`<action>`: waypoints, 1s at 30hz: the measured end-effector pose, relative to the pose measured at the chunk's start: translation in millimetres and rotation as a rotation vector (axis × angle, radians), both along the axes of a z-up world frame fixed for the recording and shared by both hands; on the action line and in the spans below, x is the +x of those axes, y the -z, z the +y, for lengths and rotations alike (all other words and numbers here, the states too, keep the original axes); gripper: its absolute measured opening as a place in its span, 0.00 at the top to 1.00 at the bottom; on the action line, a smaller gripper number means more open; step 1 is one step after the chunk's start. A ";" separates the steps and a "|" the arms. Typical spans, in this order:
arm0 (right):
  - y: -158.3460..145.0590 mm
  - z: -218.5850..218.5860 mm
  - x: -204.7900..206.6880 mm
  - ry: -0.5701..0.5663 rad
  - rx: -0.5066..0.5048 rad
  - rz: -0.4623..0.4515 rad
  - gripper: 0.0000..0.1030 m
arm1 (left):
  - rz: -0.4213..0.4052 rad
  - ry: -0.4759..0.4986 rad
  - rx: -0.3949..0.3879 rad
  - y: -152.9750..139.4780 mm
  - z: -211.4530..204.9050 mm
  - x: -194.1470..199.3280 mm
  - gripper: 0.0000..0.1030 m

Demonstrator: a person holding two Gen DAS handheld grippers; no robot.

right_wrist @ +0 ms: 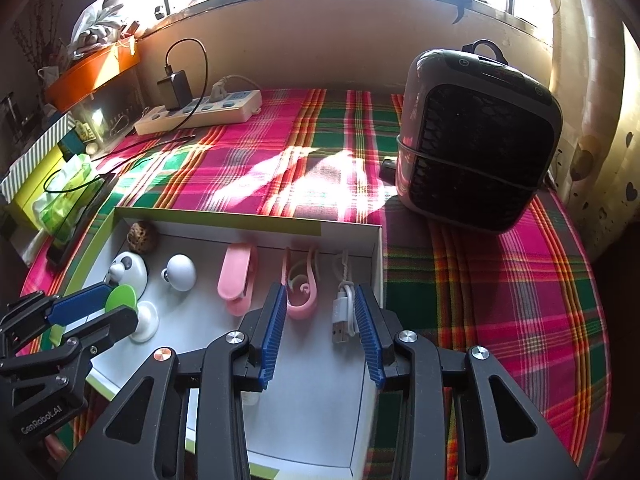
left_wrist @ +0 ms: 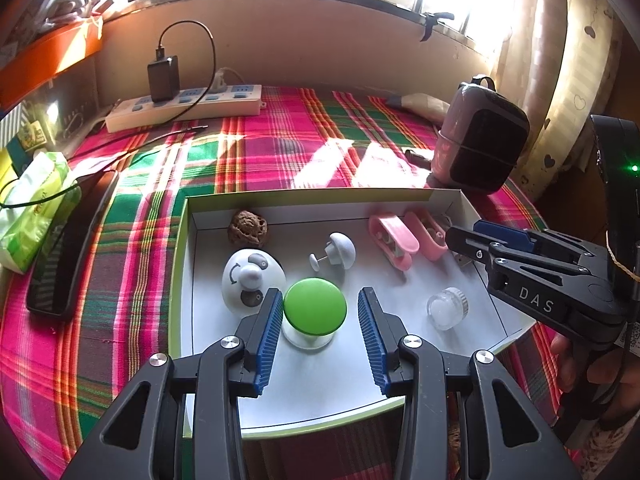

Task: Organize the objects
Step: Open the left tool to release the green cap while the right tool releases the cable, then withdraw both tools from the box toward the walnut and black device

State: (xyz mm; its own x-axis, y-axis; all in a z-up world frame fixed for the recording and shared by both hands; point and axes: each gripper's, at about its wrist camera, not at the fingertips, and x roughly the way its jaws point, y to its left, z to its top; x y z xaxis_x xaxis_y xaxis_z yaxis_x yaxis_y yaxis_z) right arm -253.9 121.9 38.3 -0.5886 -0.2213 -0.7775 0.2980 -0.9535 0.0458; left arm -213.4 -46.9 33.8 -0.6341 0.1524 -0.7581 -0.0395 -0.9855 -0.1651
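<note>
Inside the white tray (left_wrist: 460, 200) the green-lidded jar (left_wrist: 315, 310) stands near its front edge, the left tool (left_wrist: 318, 312) spread around it without pressing, likely just set down. Right of the jar, the right tool (right_wrist: 320, 320) gapes around the white USB cable (right_wrist: 343, 312) by the tray's right wall; pink clips crowd behind
</note>
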 end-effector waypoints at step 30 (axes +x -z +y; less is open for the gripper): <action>-16.9 7.6 83.2 0.001 -0.099 0.086 0.63 | 0.077 -0.011 -0.036 -18.2 4.6 69.6 0.64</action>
